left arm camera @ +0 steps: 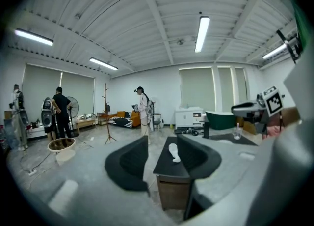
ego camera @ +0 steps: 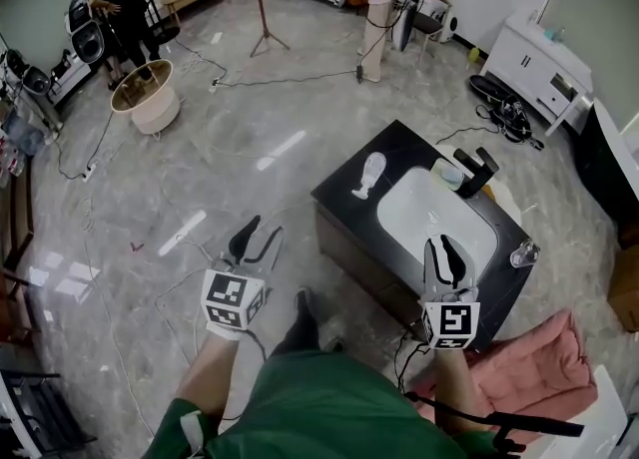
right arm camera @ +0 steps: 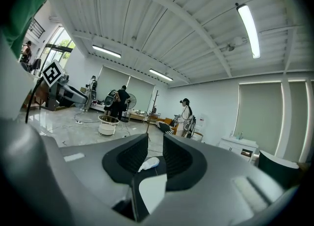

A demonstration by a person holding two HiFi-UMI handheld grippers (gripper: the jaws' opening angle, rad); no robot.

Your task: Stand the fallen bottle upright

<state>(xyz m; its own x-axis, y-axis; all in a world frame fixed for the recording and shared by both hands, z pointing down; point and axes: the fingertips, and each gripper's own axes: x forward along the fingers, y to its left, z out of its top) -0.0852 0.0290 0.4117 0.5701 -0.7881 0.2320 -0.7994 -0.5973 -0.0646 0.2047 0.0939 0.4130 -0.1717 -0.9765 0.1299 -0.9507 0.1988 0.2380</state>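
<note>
Near the table's (ego camera: 347, 203) edge the bottle (ego camera: 369, 176) is lying; left gripper (ego camera: 258, 237) and right gripper (ego camera: 445, 252) are hovering parted, empty; a nudge could roll it off.

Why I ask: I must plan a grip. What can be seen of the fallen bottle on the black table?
The bottle is pale and translucent, plastic by its look, and lies on its side on the black tabletop, left of the white basin. It seems to narrow toward one end; cap and label cannot be made out. Only the tabletop touches it: the left gripper and right gripper, both open, are short of it.
</note>
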